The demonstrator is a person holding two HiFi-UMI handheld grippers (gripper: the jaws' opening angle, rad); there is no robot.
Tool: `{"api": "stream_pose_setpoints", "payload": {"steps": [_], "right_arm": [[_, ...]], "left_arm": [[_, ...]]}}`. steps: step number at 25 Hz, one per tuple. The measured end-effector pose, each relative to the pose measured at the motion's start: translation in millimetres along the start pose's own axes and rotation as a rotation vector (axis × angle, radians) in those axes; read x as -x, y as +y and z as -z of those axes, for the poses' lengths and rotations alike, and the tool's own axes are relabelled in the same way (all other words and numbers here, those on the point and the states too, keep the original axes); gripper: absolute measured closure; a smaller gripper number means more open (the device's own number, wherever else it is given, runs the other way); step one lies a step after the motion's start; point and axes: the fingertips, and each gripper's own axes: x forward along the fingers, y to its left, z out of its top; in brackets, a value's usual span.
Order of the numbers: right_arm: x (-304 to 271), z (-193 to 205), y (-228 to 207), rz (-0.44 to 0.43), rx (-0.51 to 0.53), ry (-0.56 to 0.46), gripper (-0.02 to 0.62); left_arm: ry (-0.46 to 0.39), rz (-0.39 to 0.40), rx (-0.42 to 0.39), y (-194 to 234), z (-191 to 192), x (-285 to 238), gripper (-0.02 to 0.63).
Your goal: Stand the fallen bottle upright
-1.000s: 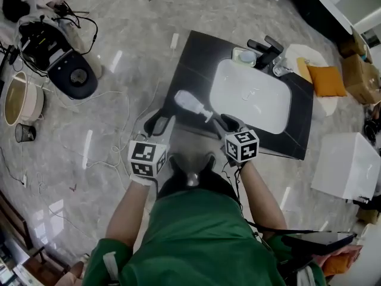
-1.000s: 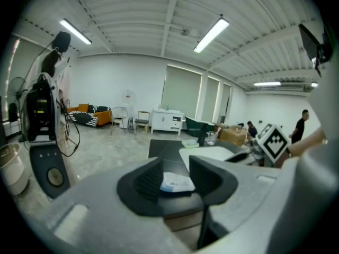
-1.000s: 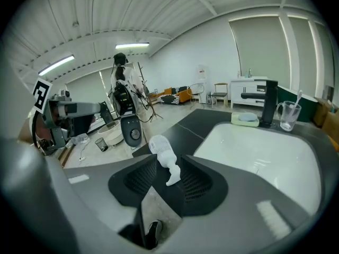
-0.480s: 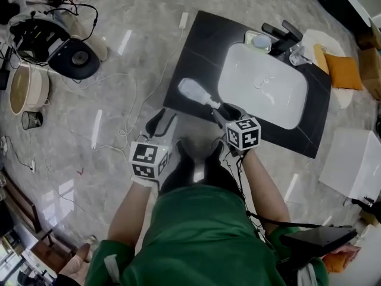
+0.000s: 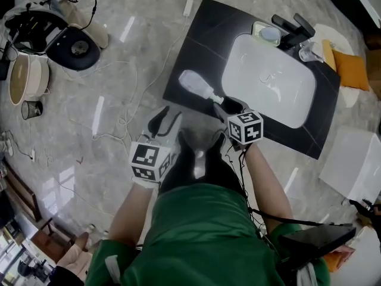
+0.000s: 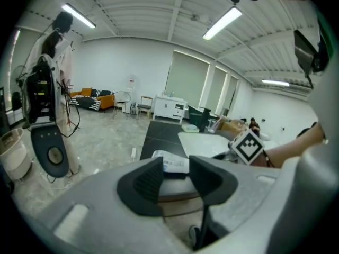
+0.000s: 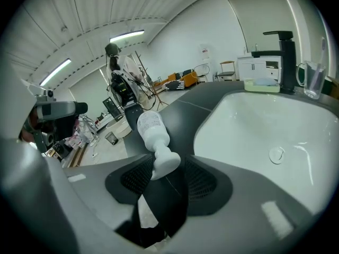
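Bottle (image 5: 199,88): white plastic, lying on its side on the dark tabletop (image 5: 190,52), just above the centre of the head view. Its base points to the upper left and its capped neck to the lower right, near the tabletop's lower edge.

Right gripper (image 5: 229,107): lowered at the cap end. In the right gripper view the bottle (image 7: 153,128) runs away from the camera, and its cap lies between the jaws of the right gripper (image 7: 168,168). The jaws have just been opening and stand wide apart, with no grip on the cap.

Left gripper (image 5: 161,123): over the floor, lower left of the bottle and apart from it. In its own view the left gripper (image 6: 176,168) has its jaws slightly parted with nothing between them. The labelled bottle (image 6: 172,163) shows beyond them.

White sink (image 5: 274,82): set in the tabletop to the right of the bottle, with a black faucet (image 5: 294,28) at its upper edge.
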Motion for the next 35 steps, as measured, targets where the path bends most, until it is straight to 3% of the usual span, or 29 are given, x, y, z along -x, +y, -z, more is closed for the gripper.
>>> {"api": "stream_pose_setpoints", "payload": {"steps": [8, 18, 35], "right_arm": [[-4, 7, 8, 0.002, 0.071, 0.032, 0.425], [15, -12, 24, -0.011, 0.104, -0.013, 0.439], [40, -67, 56, 0.014, 0.276, 0.016, 0.442]], "left_arm": [[-0.006, -0.009, 0.023, -3, 2, 6, 0.454], [-0.033, -0.026, 0.037, -6, -6, 26, 0.454], [-0.175, -0.059, 0.039, 9, -64, 59, 0.457]]}}
